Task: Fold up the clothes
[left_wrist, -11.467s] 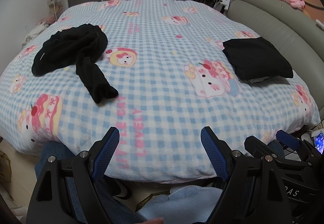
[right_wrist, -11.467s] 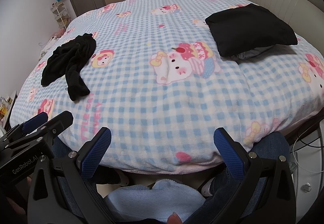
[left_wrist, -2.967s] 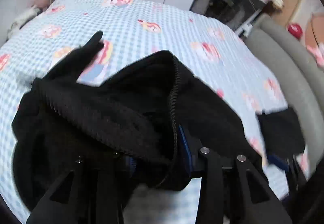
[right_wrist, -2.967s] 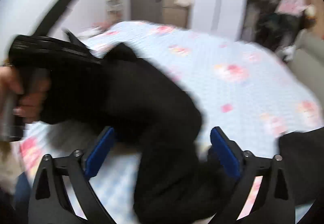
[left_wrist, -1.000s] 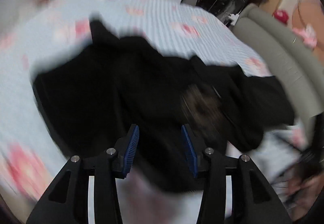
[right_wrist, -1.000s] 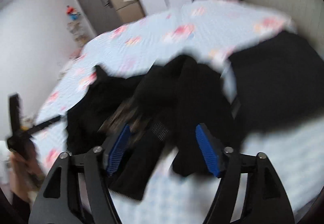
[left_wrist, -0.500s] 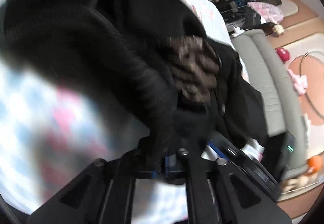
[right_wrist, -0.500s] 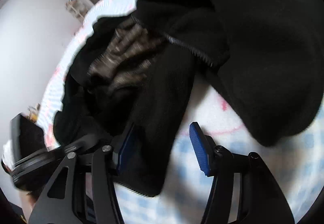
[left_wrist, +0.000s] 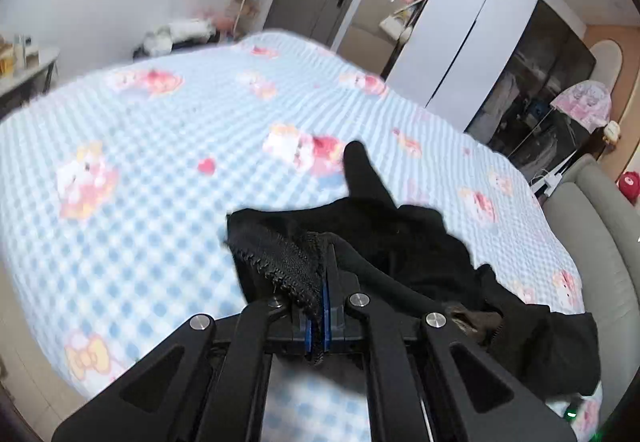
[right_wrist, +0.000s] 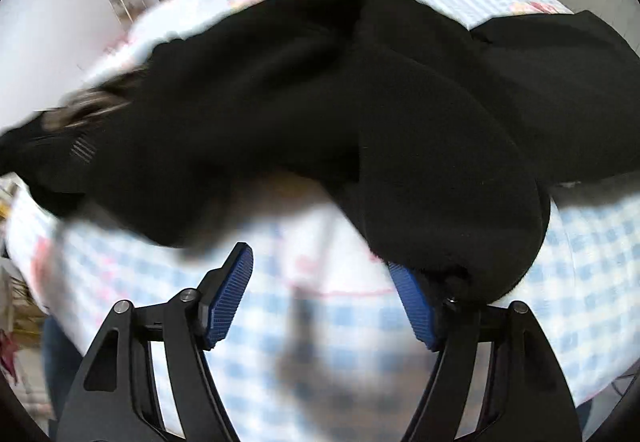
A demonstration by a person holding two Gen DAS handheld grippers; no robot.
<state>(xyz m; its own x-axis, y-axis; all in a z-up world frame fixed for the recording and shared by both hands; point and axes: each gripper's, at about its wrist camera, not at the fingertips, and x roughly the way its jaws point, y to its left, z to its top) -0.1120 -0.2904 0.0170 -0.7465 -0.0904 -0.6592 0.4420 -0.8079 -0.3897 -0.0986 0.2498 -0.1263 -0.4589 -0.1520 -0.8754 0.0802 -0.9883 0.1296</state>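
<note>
Left wrist view: left gripper (left_wrist: 316,306) pinches the knitted hem of the black garment (left_wrist: 400,242), which lies crumpled by the checked fleece blanket's (left_wrist: 160,170) near edge. Right gripper (right_wrist: 324,290) jaws opening, nothing between.

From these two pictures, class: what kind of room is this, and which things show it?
Most likely a bedroom: a large bed under a blue checked cartoon blanket, a padded grey headboard, and a tall white wardrobe beside an open clothes closet.

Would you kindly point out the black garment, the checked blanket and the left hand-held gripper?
black garment (left_wrist: 404,238): left wrist view, its crumpled middle.
checked blanket (left_wrist: 140,202): left wrist view, bare checked area.
left hand-held gripper (left_wrist: 318,306): left wrist view, between its blue pads.
</note>
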